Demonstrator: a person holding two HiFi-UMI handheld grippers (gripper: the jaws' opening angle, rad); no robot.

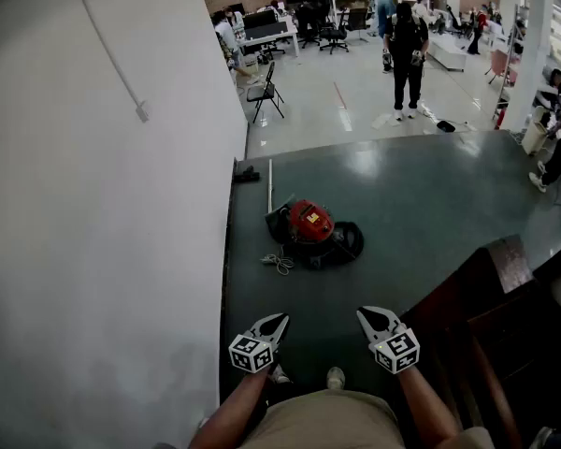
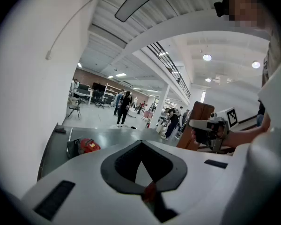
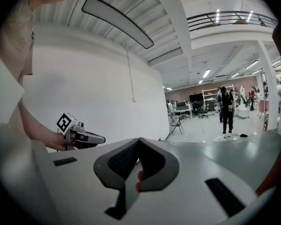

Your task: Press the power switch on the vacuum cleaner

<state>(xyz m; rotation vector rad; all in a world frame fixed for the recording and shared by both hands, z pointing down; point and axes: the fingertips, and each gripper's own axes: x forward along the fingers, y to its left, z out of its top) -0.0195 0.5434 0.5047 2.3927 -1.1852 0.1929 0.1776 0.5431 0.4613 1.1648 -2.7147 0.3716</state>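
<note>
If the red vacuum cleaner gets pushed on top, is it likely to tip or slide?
Probably won't tip: the vacuum cleaner sits low and squat on the floor. It might slide slightly, since that floor looks smooth. Its loose cord looks floppy.

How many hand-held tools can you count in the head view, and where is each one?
2. The left tool is at bottom centre-left and the right tool is beside it on the right. Both are closed and nearer the person than the red vacuum cleaner. None seem hidden.
</note>
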